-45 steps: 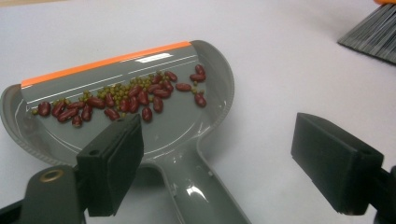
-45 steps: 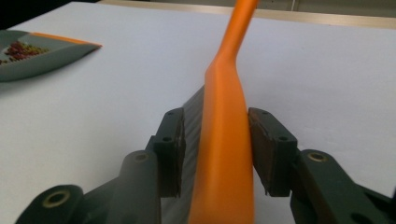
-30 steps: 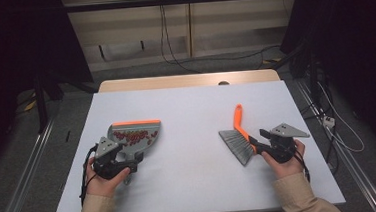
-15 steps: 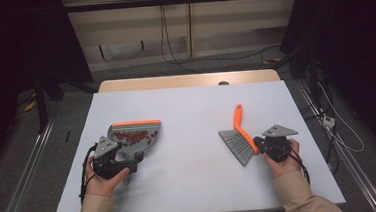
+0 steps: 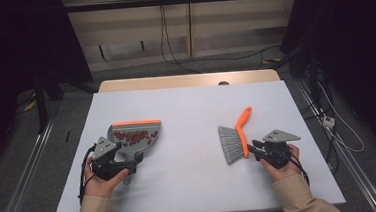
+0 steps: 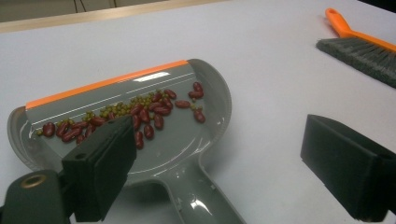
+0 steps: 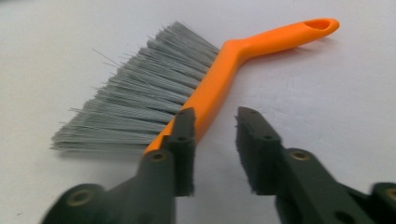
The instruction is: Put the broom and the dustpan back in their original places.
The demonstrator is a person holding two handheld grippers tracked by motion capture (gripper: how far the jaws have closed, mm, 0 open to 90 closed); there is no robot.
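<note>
On the desk [image 5: 191,186], the dustpan [image 5: 137,137] lies toward the left edge, its orange lip facing the far edge, with red and green beans [image 6: 140,114] in it. The left hand-held gripper [image 5: 122,164] sits at the dustpan's handle, jaws wide apart and gripping nothing; they have just been opening. The brush [image 5: 236,137] lies toward the right edge, bristles pointing left. The right hand-held gripper [image 5: 255,150] is at the brush's near end, jaws slightly apart after just opening, one jaw beside the orange handle, nothing clamped.
</note>
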